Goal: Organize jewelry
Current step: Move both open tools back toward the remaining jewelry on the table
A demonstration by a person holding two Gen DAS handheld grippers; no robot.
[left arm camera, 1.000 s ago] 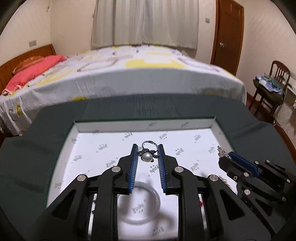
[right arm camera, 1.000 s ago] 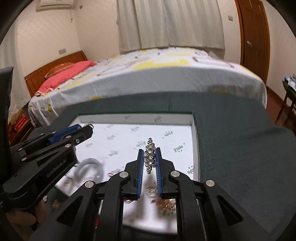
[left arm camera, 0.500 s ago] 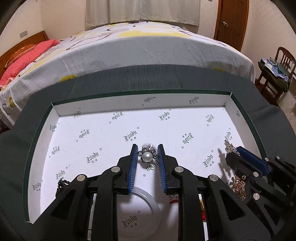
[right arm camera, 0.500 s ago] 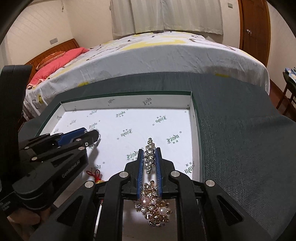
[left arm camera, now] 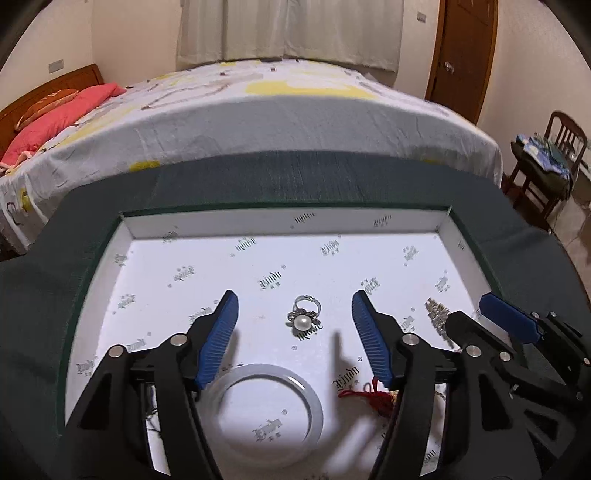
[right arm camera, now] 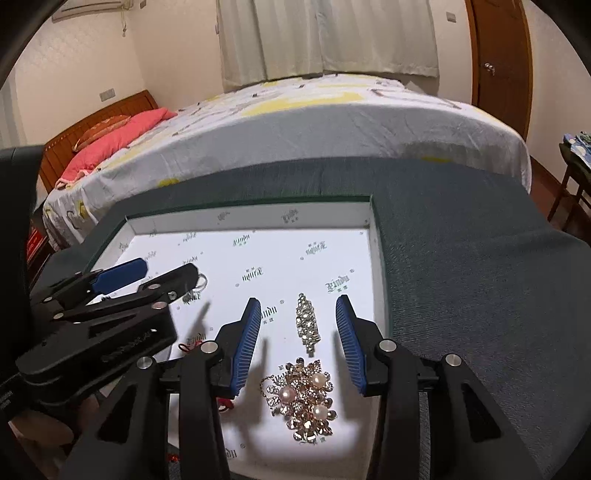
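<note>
A shallow white tray (left arm camera: 280,236), printed with small dark logos and edged in green, lies on a bench covered with dark green cloth (left arm camera: 303,177). Beyond the bench stands a bed (left arm camera: 280,107) with a white and yellow patterned sheet, a red pillow (left arm camera: 59,114) by its wooden headboard, pale curtains (left arm camera: 288,33) behind it, a brown door (left arm camera: 465,55) to the right, and a wooden chair (left arm camera: 546,162) piled with clothes.

The left gripper (left arm camera: 291,317) has its fingers wide and opening; the pearl ring (left arm camera: 304,319) lies on the tray floor between them, touching neither. Just nearer the camera than the ring lies a white bangle (left arm camera: 266,402), and by the right finger a red cord (left arm camera: 365,393).

The right gripper (right arm camera: 299,328) also has its fingers apart and opening. The rhinestone clip (right arm camera: 307,323) lies flat between them, free of both. Behind it, nearer the camera, rests a gold floral brooch with pearls (right arm camera: 303,398). Both pieces sit near the tray's right wall.
</note>
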